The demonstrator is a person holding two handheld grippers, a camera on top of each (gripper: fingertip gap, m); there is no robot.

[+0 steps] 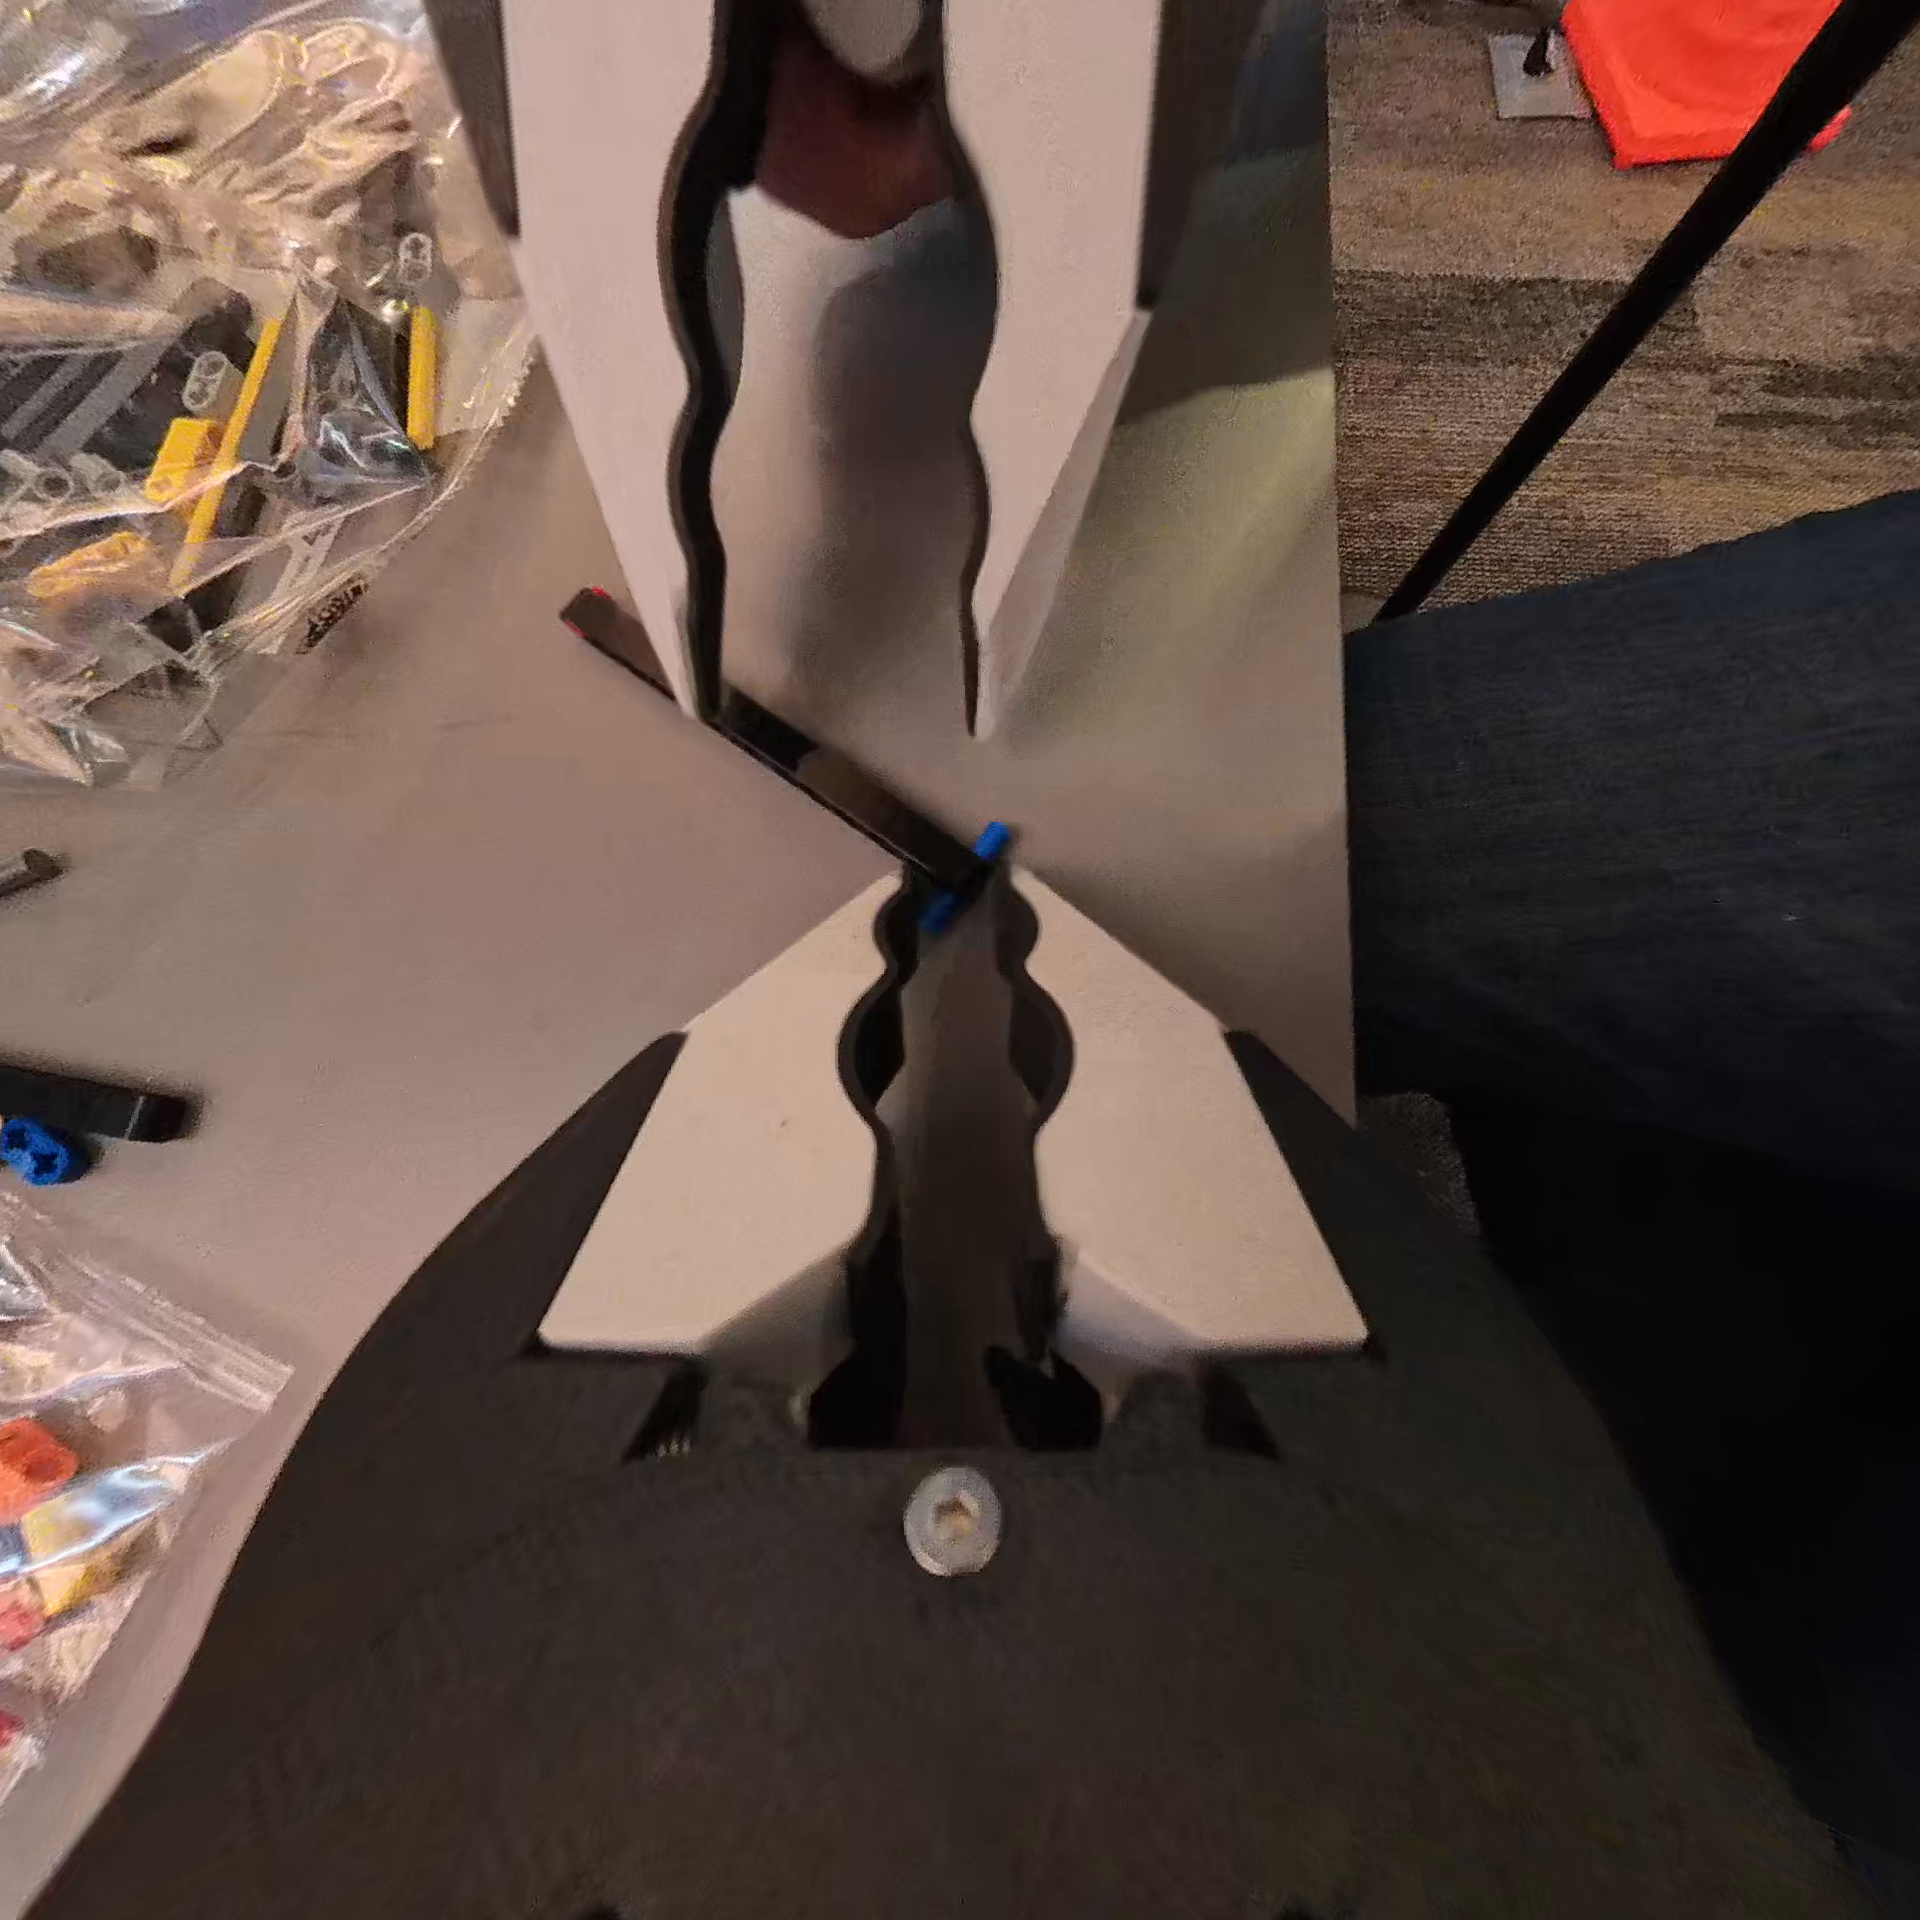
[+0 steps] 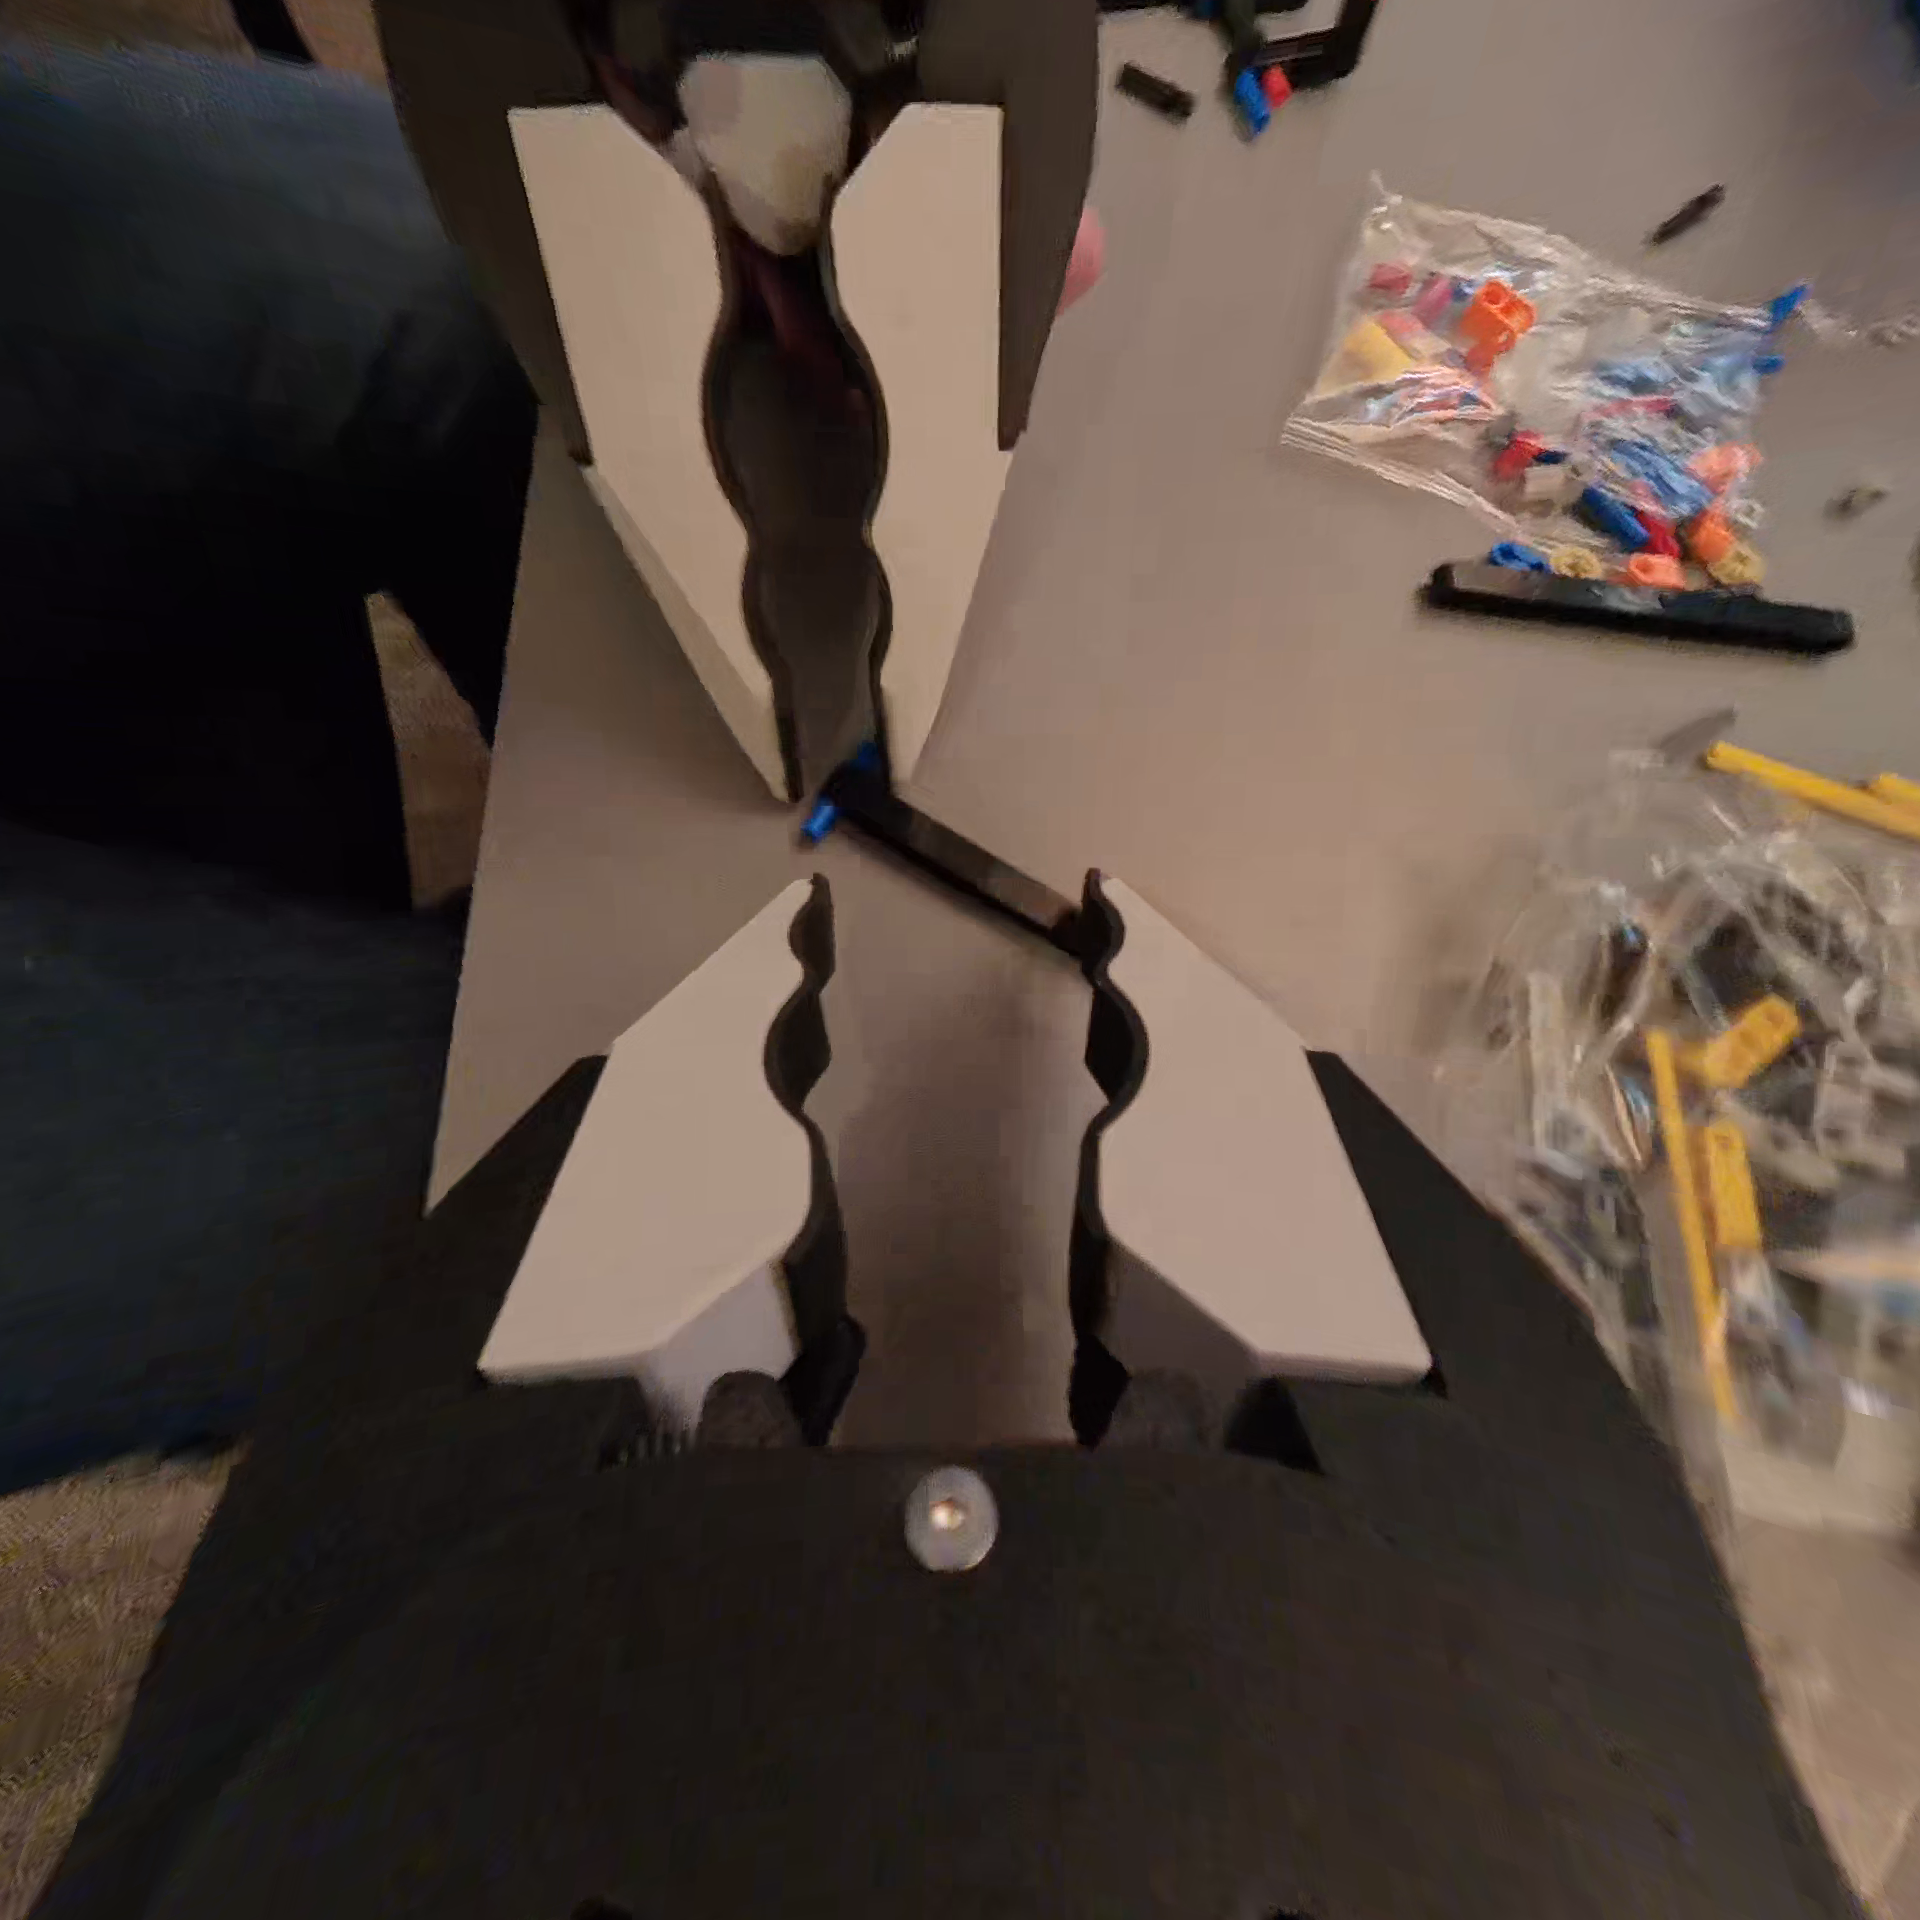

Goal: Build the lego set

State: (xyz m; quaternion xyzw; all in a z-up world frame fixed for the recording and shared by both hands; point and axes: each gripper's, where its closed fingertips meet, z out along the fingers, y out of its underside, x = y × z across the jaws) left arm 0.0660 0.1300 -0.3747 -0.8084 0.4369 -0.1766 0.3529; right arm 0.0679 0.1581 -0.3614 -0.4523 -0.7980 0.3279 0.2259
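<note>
A long black lego beam (image 1: 831,774) with a blue pin (image 1: 992,836) through its near end is held just above the grey table (image 1: 416,935). My left gripper (image 1: 951,883) is shut on that pinned end. My right gripper (image 1: 840,717) comes in from the opposite side, open, with its fingers on either side of the beam's far part. In the right wrist view the right gripper (image 2: 956,888) is open and its right finger touches the beam (image 2: 956,873). The left gripper (image 2: 836,779) pinches the end with the blue pin (image 2: 819,823).
Clear bags of lego parts lie on the table: yellow and grey pieces (image 1: 208,416) (image 2: 1714,1143), small coloured pieces (image 2: 1558,416) (image 1: 83,1507). Loose black beams (image 2: 1642,618) (image 1: 94,1117) lie nearby. The table edge and a dark blue fabric (image 1: 1662,935) are close beside the grippers. The tips of both grippers are at nearly the same place.
</note>
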